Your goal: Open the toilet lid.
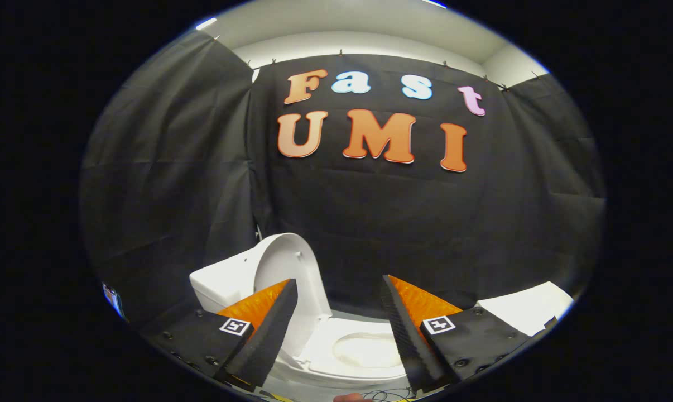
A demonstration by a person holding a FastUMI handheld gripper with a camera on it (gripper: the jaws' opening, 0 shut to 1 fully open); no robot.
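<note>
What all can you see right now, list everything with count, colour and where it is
Toilet: one, white, below and beyond the fingers, seat showing between them.
Lid: one, white, raised upright against the tank, just beyond one fingertip.
Tank: one, white, behind the lid.
Cloth wall: black, behind the toilet and to both sides.
White panel: one, beside the toilet, past the other finger.
Cables: dark, on the floor near the toilet's front.
Gripper: one, open, fingers spread apart over the toilet, holding nothing.
</note>
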